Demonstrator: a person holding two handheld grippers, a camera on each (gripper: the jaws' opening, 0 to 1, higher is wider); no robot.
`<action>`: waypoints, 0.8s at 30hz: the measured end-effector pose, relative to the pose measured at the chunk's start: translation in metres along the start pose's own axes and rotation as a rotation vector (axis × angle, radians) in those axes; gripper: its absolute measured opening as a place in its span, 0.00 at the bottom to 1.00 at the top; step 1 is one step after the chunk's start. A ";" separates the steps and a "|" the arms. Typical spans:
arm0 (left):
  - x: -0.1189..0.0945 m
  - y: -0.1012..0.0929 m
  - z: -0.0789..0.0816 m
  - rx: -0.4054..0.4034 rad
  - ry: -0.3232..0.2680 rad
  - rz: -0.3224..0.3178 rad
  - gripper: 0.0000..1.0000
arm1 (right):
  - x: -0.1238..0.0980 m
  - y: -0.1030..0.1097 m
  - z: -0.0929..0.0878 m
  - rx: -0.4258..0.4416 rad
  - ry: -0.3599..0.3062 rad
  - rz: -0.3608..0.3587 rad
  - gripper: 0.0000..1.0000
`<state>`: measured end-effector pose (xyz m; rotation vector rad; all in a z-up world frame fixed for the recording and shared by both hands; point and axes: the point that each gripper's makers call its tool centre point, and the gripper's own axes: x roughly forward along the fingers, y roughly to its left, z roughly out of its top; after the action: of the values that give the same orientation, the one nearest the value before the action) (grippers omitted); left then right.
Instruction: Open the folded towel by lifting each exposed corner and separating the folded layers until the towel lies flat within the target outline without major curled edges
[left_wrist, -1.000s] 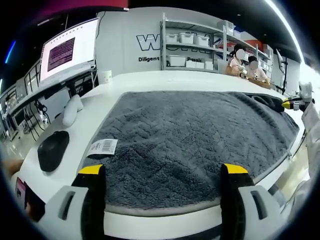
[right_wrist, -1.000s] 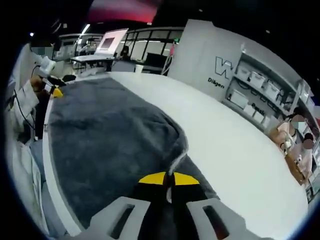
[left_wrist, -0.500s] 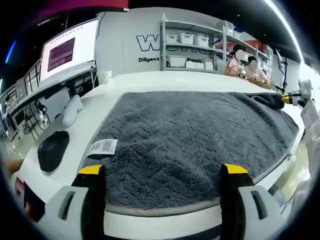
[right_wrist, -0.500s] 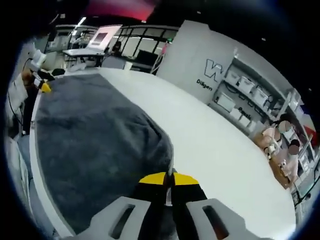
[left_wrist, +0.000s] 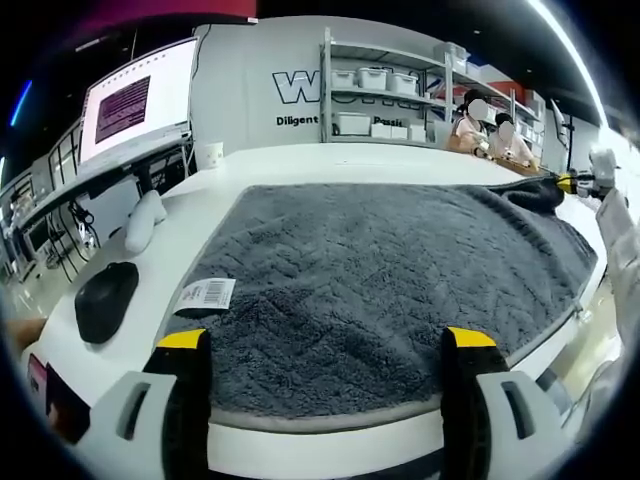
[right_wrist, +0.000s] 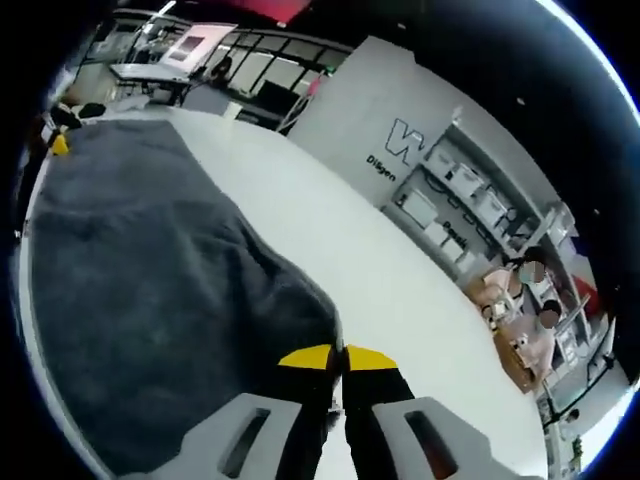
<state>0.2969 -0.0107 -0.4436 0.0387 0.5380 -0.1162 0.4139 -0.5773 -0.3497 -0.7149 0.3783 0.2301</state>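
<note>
Right gripper (right_wrist: 338, 358) has its yellow-tipped jaws pinched together on the grey towel (right_wrist: 150, 270), clamping a corner of the cloth that bunches up and rises into the jaws. From that pinch a raised fold runs away across the fabric, and the rest of the towel spreads out to the left over the white table (right_wrist: 330, 230). Far off at the towel's other end, a small yellow tip of the left gripper (right_wrist: 60, 145) peeks in at the edge of the right gripper view.

Over in the left gripper view, the left gripper (left_wrist: 325, 345) hangs with its jaws spread wide apart, nothing between them, poised just above the near edge of the towel (left_wrist: 380, 270). The towel lies broad and mostly flat across the table (left_wrist: 300, 155), its near hem following the table's front edge. A white barcode label (left_wrist: 205, 295) sits at the towel's near-left corner. At the far right, the cloth is lifted into a dark hump where the right gripper (left_wrist: 568, 182) holds it.

On the bare table to the left rest a black mouse (left_wrist: 105, 300) and a white object (left_wrist: 143, 218), both well clear of the towel, with a paper cup (left_wrist: 212, 153) farther back.
</note>
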 end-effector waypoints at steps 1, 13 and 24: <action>0.000 0.000 0.000 0.000 0.001 0.000 0.94 | 0.002 -0.004 0.001 -0.008 0.004 -0.013 0.00; 0.000 0.000 0.001 0.000 0.001 -0.001 0.94 | 0.028 -0.032 0.000 -0.098 0.058 -0.121 0.00; 0.000 0.000 0.001 0.001 -0.007 -0.003 0.94 | 0.052 -0.038 -0.004 -0.274 0.137 -0.181 0.00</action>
<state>0.2976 -0.0109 -0.4429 0.0381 0.5314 -0.1194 0.4731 -0.6044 -0.3513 -1.0328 0.4142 0.0618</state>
